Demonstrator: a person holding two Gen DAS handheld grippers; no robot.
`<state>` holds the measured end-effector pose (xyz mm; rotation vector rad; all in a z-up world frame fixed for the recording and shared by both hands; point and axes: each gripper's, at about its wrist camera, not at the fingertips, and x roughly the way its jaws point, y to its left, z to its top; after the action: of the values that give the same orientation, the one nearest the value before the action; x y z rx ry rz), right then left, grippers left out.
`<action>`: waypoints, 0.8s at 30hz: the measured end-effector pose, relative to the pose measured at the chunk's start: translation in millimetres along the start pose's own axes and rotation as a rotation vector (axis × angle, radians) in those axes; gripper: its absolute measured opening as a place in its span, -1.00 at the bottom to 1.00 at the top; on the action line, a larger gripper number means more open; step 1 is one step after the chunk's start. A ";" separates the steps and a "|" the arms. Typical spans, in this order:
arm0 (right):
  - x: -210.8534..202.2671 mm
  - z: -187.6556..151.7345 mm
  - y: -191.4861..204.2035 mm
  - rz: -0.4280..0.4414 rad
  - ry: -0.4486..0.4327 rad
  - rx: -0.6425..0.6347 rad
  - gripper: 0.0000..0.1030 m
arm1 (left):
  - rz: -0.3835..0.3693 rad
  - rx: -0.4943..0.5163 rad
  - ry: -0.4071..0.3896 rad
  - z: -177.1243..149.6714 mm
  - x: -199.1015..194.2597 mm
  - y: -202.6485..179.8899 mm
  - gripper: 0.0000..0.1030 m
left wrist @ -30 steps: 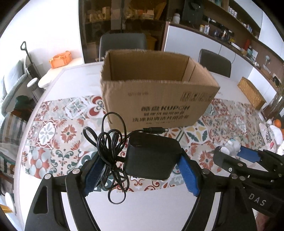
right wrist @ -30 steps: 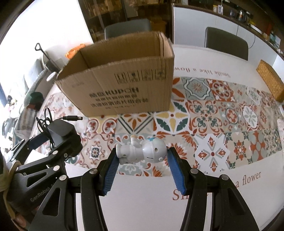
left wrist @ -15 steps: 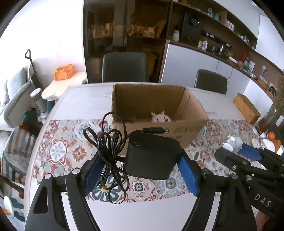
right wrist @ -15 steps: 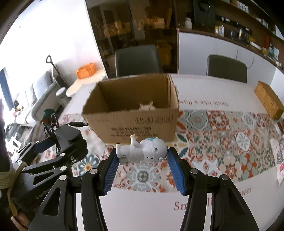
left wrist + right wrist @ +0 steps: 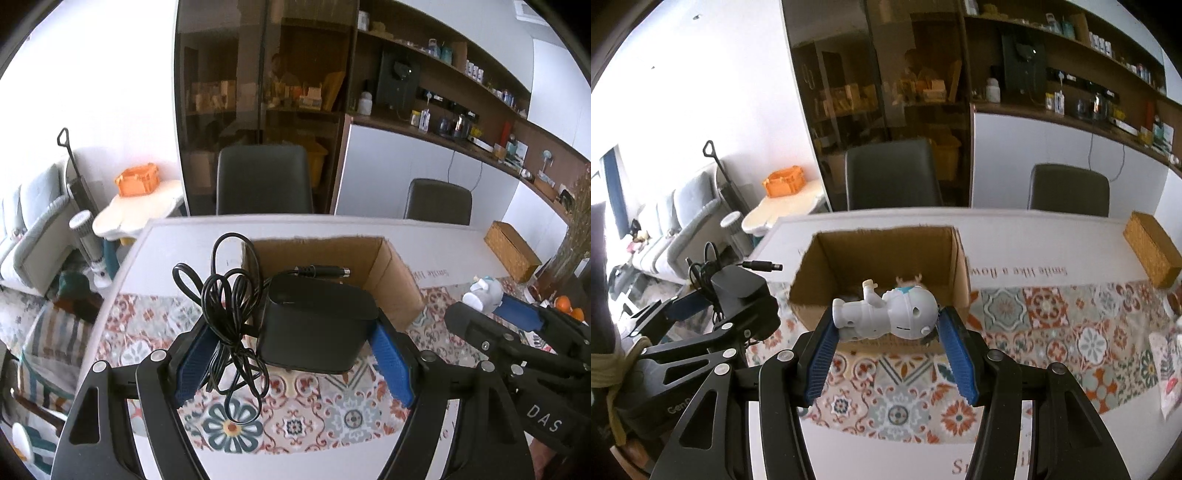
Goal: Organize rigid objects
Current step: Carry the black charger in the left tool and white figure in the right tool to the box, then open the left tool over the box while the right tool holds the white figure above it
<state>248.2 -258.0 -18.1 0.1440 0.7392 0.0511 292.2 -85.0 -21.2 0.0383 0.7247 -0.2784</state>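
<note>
My left gripper (image 5: 291, 354) is shut on a black power adapter (image 5: 316, 325) with a bundled black cable (image 5: 229, 314) hanging at its left; the adapter also shows in the right wrist view (image 5: 742, 299). My right gripper (image 5: 890, 339) is shut on a white toy figure (image 5: 886, 314) lying sideways; the figure also shows in the left wrist view (image 5: 484, 291). Both are held in the air, in front of and above the open cardboard box (image 5: 882, 258), also in the left wrist view (image 5: 391, 273). A small white antlered toy (image 5: 908, 278) lies inside the box.
The box stands on a white table with a patterned tile runner (image 5: 1052, 314). A woven basket-like box (image 5: 1152, 249) sits at the far right. Two dark chairs (image 5: 894, 173) stand behind the table. A side table with an orange crate (image 5: 136, 179) is at the left.
Both grippers have risen with their objects; the box now looks lower and farther, and its inside with the small toy has come into view.
</note>
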 end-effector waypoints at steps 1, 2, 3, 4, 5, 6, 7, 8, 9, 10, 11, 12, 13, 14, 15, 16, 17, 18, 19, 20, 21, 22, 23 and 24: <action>-0.1 4.3 0.0 0.000 -0.008 -0.002 0.08 | 0.001 0.004 -0.006 5.0 0.8 -0.7 0.55; 0.2 8.8 0.0 -0.002 -0.014 -0.005 0.08 | 0.001 0.007 -0.008 8.1 1.8 -0.9 0.55; 0.6 13.6 0.2 -0.001 -0.021 -0.009 0.08 | 0.001 0.009 -0.008 13.0 3.5 -1.5 0.55; 1.3 19.0 0.4 0.000 -0.028 -0.012 0.08 | 0.000 0.010 -0.011 19.6 5.5 -1.9 0.55; 2.8 24.3 0.1 0.000 -0.031 -0.014 0.08 | 0.004 0.013 -0.016 24.0 6.5 -2.3 0.55; 3.9 28.2 -0.1 0.000 -0.035 -0.017 0.08 | 0.010 0.017 -0.018 27.3 7.3 -2.8 0.55; 5.9 33.0 -0.5 0.002 -0.039 -0.019 0.08 | 0.016 0.024 -0.021 33.0 9.6 -3.8 0.55; 8.6 38.0 -1.5 0.000 -0.038 -0.019 0.08 | 0.020 0.027 -0.022 36.5 11.6 -4.5 0.55; 10.4 41.5 -1.7 0.000 -0.038 -0.019 0.08 | 0.026 0.030 -0.017 40.1 14.9 -5.1 0.55; 13.2 45.6 -2.7 0.002 -0.038 -0.021 0.08 | 0.031 0.031 -0.008 43.2 18.5 -5.9 0.55; 17.4 50.0 -4.4 0.000 -0.031 -0.022 0.08 | 0.032 0.025 0.001 46.9 22.3 -5.9 0.55; 21.1 53.4 -5.0 -0.003 -0.021 -0.020 0.08 | 0.029 0.020 0.013 50.3 26.9 -5.4 0.55; 26.0 57.6 -6.3 0.003 -0.013 -0.016 0.08 | 0.024 0.019 0.025 53.8 32.4 -5.4 0.55; 30.1 61.0 -8.1 0.005 -0.005 -0.010 0.08 | 0.025 0.019 0.040 57.6 38.9 -5.8 0.55; 33.5 64.1 -9.6 0.006 0.003 -0.004 0.08 | 0.025 0.020 0.051 60.3 43.6 -5.9 0.55; 38.6 67.9 -11.2 0.011 0.012 -0.001 0.08 | 0.025 0.020 0.064 63.3 49.7 -6.4 0.55; 43.4 71.0 -12.7 0.012 0.020 0.002 0.08 | 0.027 0.022 0.080 66.0 56.3 -6.9 0.55; 47.8 73.9 -13.8 0.008 0.024 0.001 0.08 | 0.030 0.023 0.096 67.7 62.2 -7.0 0.55; 50.6 76.0 -14.3 0.006 0.027 0.000 0.08 | 0.027 0.018 0.114 69.0 68.0 -6.1 0.55; 54.7 78.3 -15.2 0.003 0.034 0.001 0.08 | 0.023 0.013 0.128 70.5 73.2 -5.9 0.55; 58.7 80.3 -16.5 0.002 0.040 0.002 0.08 | 0.021 0.012 0.146 71.7 79.4 -6.1 0.55; 63.8 82.2 -18.4 0.004 0.048 0.004 0.08 | 0.021 0.010 0.162 73.2 84.9 -6.0 0.55; 69.3 83.4 -20.4 0.007 0.062 0.013 0.08 | 0.023 0.009 0.171 73.4 88.2 -5.8 0.55; 72.7 83.1 -21.3 0.008 0.071 0.018 0.08 | 0.025 0.010 0.183 73.1 92.0 -5.7 0.55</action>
<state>357.9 -281.4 -9.2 0.1633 0.8098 0.0576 403.8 -122.0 -26.7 0.0835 0.9044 -0.2571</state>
